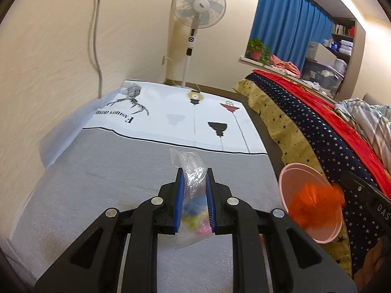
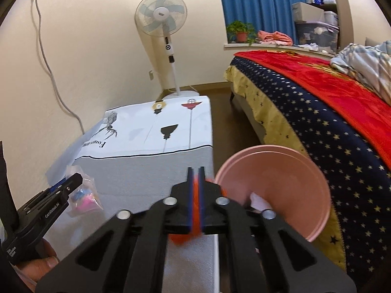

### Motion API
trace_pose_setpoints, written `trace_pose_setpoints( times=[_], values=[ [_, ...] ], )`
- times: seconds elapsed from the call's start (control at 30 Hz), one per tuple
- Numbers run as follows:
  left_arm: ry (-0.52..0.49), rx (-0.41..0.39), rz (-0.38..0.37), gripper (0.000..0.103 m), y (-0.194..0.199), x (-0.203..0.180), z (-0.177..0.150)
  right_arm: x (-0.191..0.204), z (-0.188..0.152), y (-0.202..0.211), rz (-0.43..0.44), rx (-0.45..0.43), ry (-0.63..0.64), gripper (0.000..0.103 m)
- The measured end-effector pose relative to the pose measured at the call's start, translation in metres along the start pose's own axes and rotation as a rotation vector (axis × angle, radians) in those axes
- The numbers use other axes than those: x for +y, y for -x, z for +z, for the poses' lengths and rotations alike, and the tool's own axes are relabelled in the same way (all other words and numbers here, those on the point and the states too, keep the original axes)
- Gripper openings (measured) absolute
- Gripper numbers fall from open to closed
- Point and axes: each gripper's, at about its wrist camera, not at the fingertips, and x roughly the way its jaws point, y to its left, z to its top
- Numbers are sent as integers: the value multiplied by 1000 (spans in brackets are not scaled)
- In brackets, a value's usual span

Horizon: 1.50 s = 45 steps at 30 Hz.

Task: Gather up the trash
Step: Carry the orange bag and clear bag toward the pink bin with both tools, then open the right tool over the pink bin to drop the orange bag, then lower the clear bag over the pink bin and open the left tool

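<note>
Left hand-held gripper: its blue pads are narrow and they press a clear plastic bag from both sides. The bag sticks out in front of the fingertips and also hangs below them. Inside it are small coloured pieces: blue, yellow and pink.

Right hand-held gripper: its jaws are almost fully together and they hold an orange scrap. The scrap is blurred, so I cannot tell what material it is. It shows as a thin orange line between the pads and as a soft lump under them.

Pink bowl: it is tilted on its edge, just to the right of the right hand-held gripper. What holds it up I cannot tell. In the left wrist view the orange scrap appears in front of the bowl's opening.

Person: part of a hand is visible under the left hand-held gripper in the right wrist view.

Table: it is covered with a cloth, grey near the grippers and white farther away, with black drawings and printed letters. Both grippers are above its near part.

Room: a white standing fan is behind the table, by a cream wall. A bed with a dark starry cover and a red blanket is at the right. Blue curtains hang behind a potted plant.
</note>
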Motion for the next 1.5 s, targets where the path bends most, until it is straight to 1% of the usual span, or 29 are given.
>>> trace_pose_setpoints(
  times=[0.07,0.17,0.33,0.47,0.53,0.73,0.77,0.83,0.93,1.0,1.17,1.2,1.33,1.5],
  values=[
    [0,2,-5,17,1,-2,-1,-4,-1,4,0,-2,-4,0],
    [1,16,-11,17,2,-6,-5,-10,-5,0,43,19,-14,0],
    [-13,21,-23,17,5,-8,-7,-13,-14,-7,76,42,-29,0],
    [-17,26,-30,17,3,-8,-9,-24,-10,-4,54,23,-63,0],
    [-19,33,-40,17,1,-10,-9,-31,-9,-2,38,15,-86,5],
    [-45,40,-84,17,-4,-22,-12,-46,-4,7,4,-14,-111,6],
    [-48,42,-89,17,-6,-24,-13,-49,-3,10,0,-16,-113,8],
    [-47,41,-97,17,-8,-27,-13,-57,0,19,-15,-29,-121,18],
    [-38,38,-114,17,-10,-31,-11,-69,9,34,-37,-56,-123,26],
    [-42,33,-123,17,-11,-35,-10,-76,15,44,-46,-70,-123,28],
    [-36,21,-150,17,-11,-41,-6,-93,36,81,-86,-118,-77,29],
    [-35,20,-158,17,-10,-42,-6,-99,43,92,-108,-134,-62,29],
    [-42,15,-181,17,-7,-47,-6,-116,54,114,-142,-170,-57,29],
    [-42,15,-197,17,-7,-46,-5,-130,49,118,-167,-170,-79,29]
  ],
)
